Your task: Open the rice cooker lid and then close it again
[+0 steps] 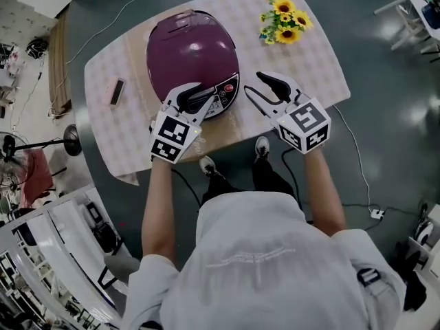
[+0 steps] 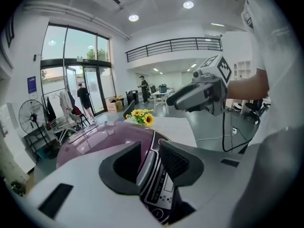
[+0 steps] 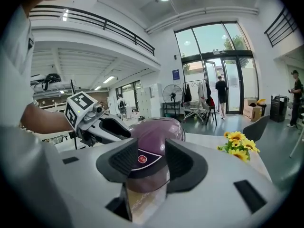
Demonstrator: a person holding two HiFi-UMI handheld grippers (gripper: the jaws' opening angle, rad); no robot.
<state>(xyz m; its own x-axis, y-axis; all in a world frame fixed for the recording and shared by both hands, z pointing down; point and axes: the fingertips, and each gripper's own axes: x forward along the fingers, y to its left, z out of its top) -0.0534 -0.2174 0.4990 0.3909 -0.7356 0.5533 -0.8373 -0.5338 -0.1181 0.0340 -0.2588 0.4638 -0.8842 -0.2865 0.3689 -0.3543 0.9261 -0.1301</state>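
Note:
The purple rice cooker [image 1: 192, 57] stands on the table with its lid down. My left gripper [image 1: 194, 96] hovers over its front control panel [image 1: 223, 100], jaws apart. In the left gripper view the panel [image 2: 159, 189] shows through the gap of that gripper [image 2: 149, 163], and nothing is pinched. My right gripper [image 1: 265, 91] is open just right of the cooker, above the table. In the right gripper view its open jaws [image 3: 151, 161] frame the cooker [image 3: 159, 127] from the side, with the left gripper [image 3: 95, 122] beyond. I cannot tell whether either gripper touches the cooker.
A bunch of sunflowers [image 1: 284, 19] stands at the table's far right corner. A small dark bar [image 1: 117, 91] lies left of the cooker on the checked tablecloth [image 1: 313, 67]. A cable runs off the far edge. The person's feet [image 1: 208, 165] are under the near edge.

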